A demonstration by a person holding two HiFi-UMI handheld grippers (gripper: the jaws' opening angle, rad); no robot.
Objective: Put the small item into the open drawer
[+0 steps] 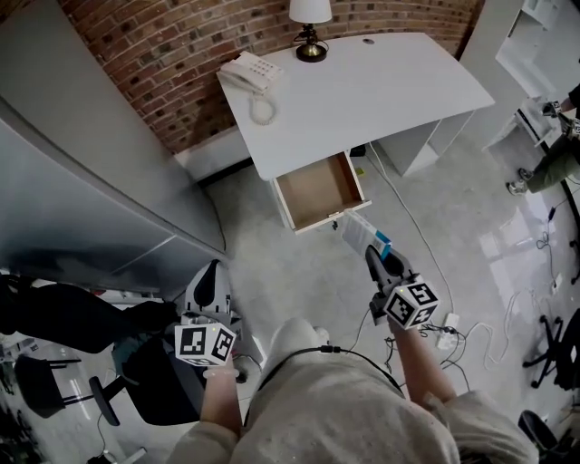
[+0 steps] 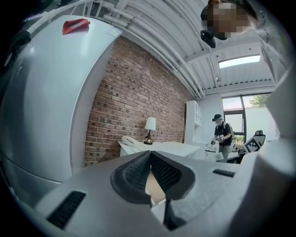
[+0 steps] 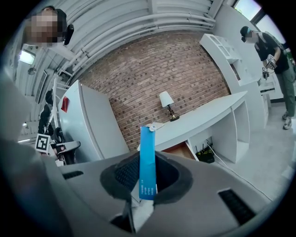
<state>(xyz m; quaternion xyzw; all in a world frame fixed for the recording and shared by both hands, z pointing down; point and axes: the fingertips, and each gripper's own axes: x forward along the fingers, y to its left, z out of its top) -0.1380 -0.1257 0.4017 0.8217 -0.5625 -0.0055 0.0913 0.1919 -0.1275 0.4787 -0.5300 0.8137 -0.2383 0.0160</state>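
Task item: a flat blue-and-white packet (image 3: 147,163), narrow edge facing the right gripper view, with a small hang tab at its far end.
Packet's place: it was in the air above the floor, its far end near the front of the open drawer (image 1: 319,192) in the head view, and not inside it.
Right gripper (image 3: 145,179): its jaws were clamped on the packet's lower part, and most of the packet stuck out past the pads. It pointed toward the desk.
Left gripper (image 2: 150,173): its jaws were pressed together with nothing between them. It was held low at the person's left, beside a tall white cabinet (image 1: 82,163).
Drawer: pulled out from under the near edge of the white desk (image 1: 381,86), its brown bottom bare.
Desk top: a white telephone (image 1: 249,72) sat at the left corner, and a lamp (image 1: 310,27) stood at the back against the brick wall (image 1: 163,63).
Floor: white cables (image 1: 426,245) trailed from the desk toward a power strip (image 1: 447,331).
Background: another person (image 3: 273,51) stood well apart, beyond the desk's far end.
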